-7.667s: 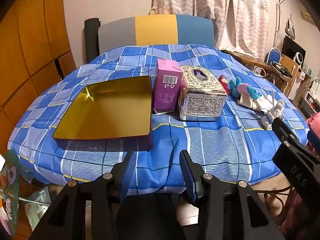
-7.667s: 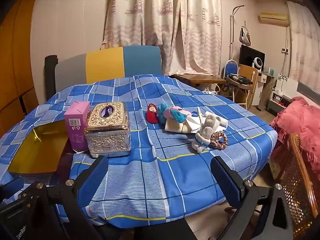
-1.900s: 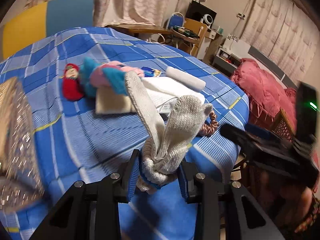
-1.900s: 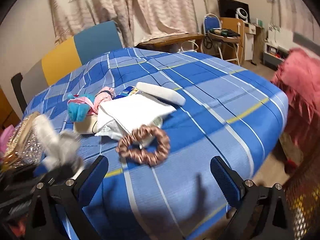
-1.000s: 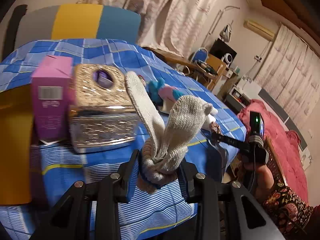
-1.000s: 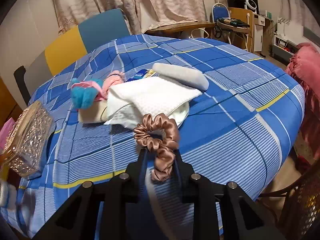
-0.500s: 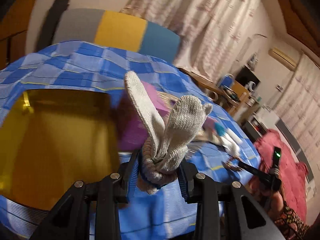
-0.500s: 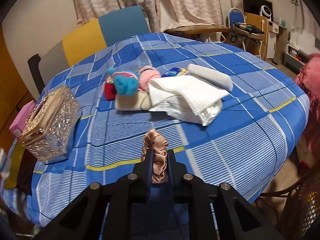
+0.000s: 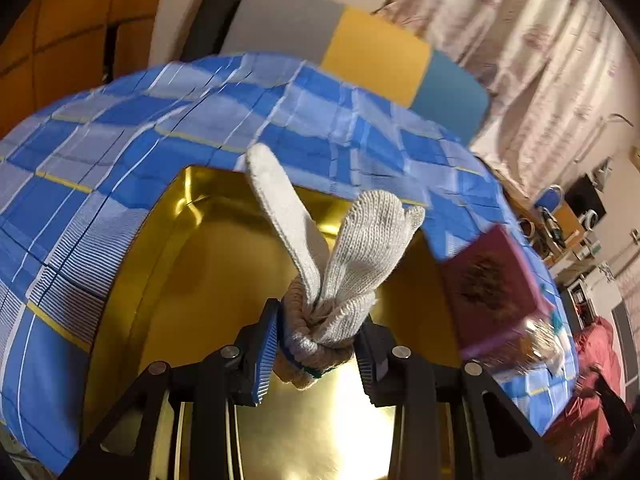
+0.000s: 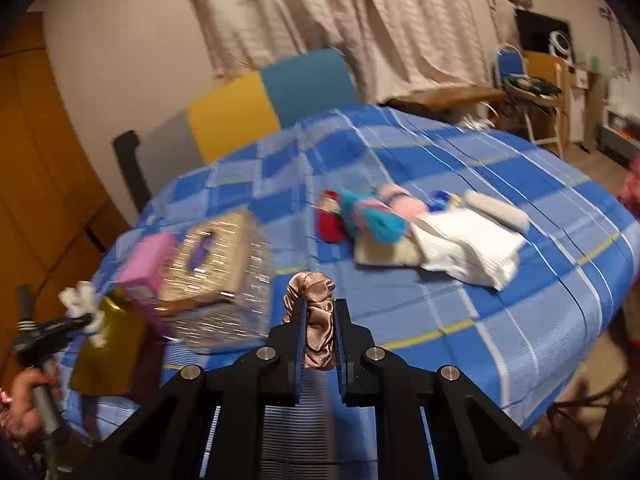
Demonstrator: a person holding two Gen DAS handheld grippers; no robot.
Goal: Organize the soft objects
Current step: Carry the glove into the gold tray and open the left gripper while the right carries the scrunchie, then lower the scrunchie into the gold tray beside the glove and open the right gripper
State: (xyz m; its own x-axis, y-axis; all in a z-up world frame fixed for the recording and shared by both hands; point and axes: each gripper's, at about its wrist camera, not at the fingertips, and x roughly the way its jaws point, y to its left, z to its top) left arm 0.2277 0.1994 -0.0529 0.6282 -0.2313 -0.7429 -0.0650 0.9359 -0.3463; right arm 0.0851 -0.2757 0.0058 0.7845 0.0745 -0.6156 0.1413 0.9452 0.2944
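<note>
My left gripper [image 9: 318, 344] is shut on a grey knitted glove bundle [image 9: 344, 264] and holds it above the gold tray [image 9: 200, 280]. In the right wrist view the left gripper [image 10: 86, 322] with the glove [image 10: 82, 300] hangs over the tray [image 10: 108, 356] at the far left. My right gripper [image 10: 318, 320] is shut on a brown satin scrunchie [image 10: 316, 320], held above the blue checked tablecloth [image 10: 500, 320]. A red doll [image 10: 330, 220], blue and pink soft toys [image 10: 376, 212], a white towel [image 10: 468, 248] and a grey roll [image 10: 496, 210] lie at the table's right.
A pink box [image 10: 148, 260] and a silver tissue box [image 10: 216, 272] stand between the tray and the soft pile. The pink box also shows in the left wrist view [image 9: 496, 292]. A multicoloured chair back [image 10: 256, 108] stands behind the table.
My left gripper carried the glove bundle left, from beside the boxes to over the gold tray. My right gripper lifted the scrunchie and moved left and back from the pile.
</note>
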